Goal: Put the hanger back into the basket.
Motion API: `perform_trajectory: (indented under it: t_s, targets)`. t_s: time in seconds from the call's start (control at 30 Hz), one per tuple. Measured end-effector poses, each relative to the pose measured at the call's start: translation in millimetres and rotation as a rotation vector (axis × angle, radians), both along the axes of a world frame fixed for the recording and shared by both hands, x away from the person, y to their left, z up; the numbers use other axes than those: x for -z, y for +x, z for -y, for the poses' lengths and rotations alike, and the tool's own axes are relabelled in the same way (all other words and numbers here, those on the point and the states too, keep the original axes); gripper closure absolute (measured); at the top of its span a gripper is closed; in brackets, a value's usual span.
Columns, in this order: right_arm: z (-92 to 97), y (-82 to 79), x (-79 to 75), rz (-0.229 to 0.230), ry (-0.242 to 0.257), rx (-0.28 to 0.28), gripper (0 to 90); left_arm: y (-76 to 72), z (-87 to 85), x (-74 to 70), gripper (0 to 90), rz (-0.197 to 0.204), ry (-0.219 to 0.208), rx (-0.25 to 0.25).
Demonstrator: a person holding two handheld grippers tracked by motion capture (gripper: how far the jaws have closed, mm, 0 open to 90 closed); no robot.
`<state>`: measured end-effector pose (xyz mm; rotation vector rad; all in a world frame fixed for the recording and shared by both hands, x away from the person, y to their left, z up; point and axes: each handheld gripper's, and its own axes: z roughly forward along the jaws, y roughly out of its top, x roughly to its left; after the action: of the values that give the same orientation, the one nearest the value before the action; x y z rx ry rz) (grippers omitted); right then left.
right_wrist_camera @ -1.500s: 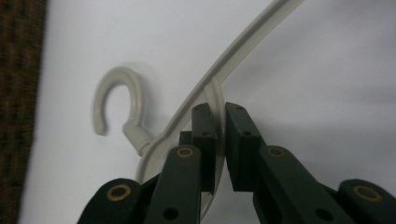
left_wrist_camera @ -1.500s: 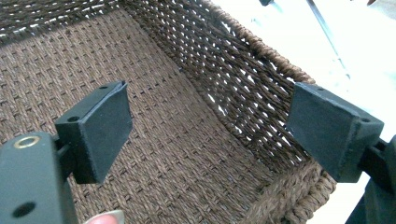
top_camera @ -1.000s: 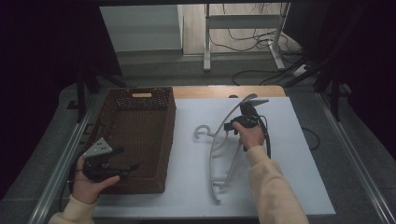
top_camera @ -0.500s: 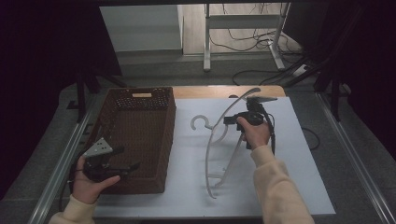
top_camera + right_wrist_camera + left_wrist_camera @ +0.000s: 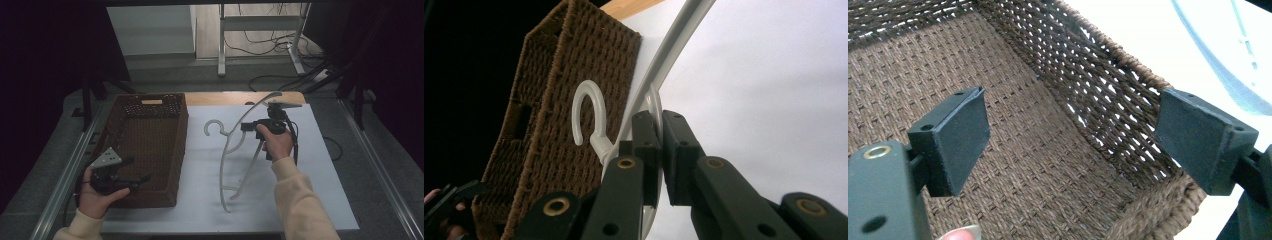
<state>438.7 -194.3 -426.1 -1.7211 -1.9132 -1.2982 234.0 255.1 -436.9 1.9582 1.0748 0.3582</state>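
Observation:
A white plastic hanger point(image 5: 223, 155) stands tilted over the white table top, its hook point(image 5: 212, 127) pointing towards the basket and its lower end near the surface. My right gripper point(image 5: 247, 126) is shut on the hanger just below the hook; the right gripper view shows its jaws point(image 5: 659, 145) pinching the thin white bar beside the hook point(image 5: 586, 115). A brown woven basket point(image 5: 150, 107) lies at the left. My left gripper point(image 5: 135, 169) is held open over the basket's near right corner, with nothing between its jaws point(image 5: 1073, 145).
The basket's woven wall point(image 5: 1098, 85) and floor lie under the left jaws, and part of the hanger point(image 5: 1218, 65) is seen beyond it. A wooden strip point(image 5: 235, 97) edges the table's far side. Metal rails point(image 5: 70, 165) run along both sides.
The right gripper has risen and moved away from me with the hanger, which has gone from lying flat to standing tilted. The left gripper has kept still.

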Motion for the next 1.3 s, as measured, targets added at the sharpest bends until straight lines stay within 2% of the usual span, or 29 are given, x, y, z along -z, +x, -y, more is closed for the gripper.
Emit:
perform_trajectory:
  t_s: [0.17, 0.2, 0.43, 0.7, 1.0, 1.3]
  targets:
    - [2.1, -6.0, -4.8, 0.022, 0.007, -0.008, 85.2, -2.0, 6.5, -5.1, 14.4, 0.008, -0.005, 0.013]
    - [3.2, -8.5, -5.3, 0.039, 0.018, -0.01, 85.2, -3.0, 10.7, -7.7, 14.4, 0.012, -0.011, 0.02]
    - [6.6, -15.4, -4.1, 0.047, 0.047, -0.015, 85.1, -4.6, 23.9, -13.9, 14.3, 0.018, -0.021, 0.049]
    - [12.0, -25.0, -3.9, 0.068, 0.084, -0.018, 85.2, -2.1, 43.0, -17.9, 14.3, 0.004, -0.056, 0.078]
    - [16.1, -28.2, -6.2, 0.082, 0.114, -0.02, 85.1, 1.7, 72.7, -21.9, 14.4, 0.0, -0.063, 0.132]
    - [15.5, -29.1, -4.1, 0.08, 0.124, -0.024, 85.1, 6.7, 94.1, -23.2, 15.4, -0.004, -0.075, 0.145]
